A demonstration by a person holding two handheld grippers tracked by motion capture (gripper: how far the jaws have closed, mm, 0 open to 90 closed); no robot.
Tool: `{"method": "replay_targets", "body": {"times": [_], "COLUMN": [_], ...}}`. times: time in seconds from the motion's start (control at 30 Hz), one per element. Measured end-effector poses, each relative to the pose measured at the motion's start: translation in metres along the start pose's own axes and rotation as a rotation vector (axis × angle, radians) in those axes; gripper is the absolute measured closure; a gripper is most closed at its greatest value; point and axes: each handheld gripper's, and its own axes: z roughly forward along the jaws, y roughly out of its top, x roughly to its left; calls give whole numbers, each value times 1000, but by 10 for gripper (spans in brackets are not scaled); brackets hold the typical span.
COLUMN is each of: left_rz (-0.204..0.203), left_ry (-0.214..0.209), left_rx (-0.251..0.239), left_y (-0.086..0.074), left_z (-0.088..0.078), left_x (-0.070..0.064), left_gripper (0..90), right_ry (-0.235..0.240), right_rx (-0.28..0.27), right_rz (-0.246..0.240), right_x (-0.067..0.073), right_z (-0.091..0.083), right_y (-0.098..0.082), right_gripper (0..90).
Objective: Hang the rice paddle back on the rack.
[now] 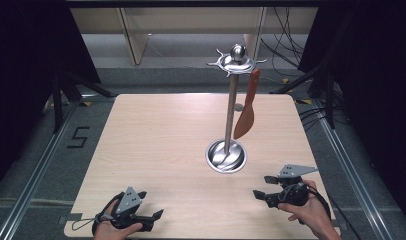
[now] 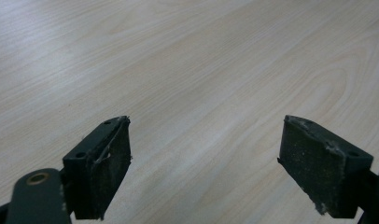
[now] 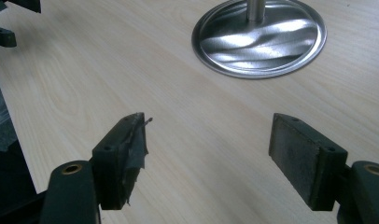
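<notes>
Hanging already by its handle from a hook of the polished steel utensil stand [image 1: 232, 107]: the reddish-brown wooden spatula [image 1: 246, 107], blade down above the stand's round base, on the far right of the pale wood-grain surface [image 1: 156, 135]. Apparently nothing left to hang. Resting near the front edge, both released and empty: left claw [image 1: 152, 205], right claw [image 1: 261, 186]. Showing close in the right gripper view, the rippled base dish [image 3: 259, 39]; in the left gripper view, bare grain between spread pads [image 2: 103, 161].

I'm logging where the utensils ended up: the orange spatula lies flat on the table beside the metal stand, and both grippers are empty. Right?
Not quite. The orange spatula hangs from the metal stand, as the high view shows. Both grippers, left and right, are empty.
</notes>
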Motion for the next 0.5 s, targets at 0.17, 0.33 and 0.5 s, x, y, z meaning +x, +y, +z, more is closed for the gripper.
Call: {"method": "replay_targets", "body": {"times": [0.17, 0.33, 0.5], "left_rz": [-1, 11, 22], "left_ry": [0, 0, 8], "left_rx": [0, 11, 6], "left_y": [0, 0, 0], "left_z": [0, -1, -1], "left_x": [0, 1, 2], "left_gripper": [159, 159, 158], "right_ry": [2, -14, -14], "right_rx": [-13, -1, -3], "right_rz": [9, 29, 75], "right_x": [2, 3, 4], "right_z": [0, -5, -6], "right_y": [-4, -11, -21], "right_gripper": [252, 226, 186]}}
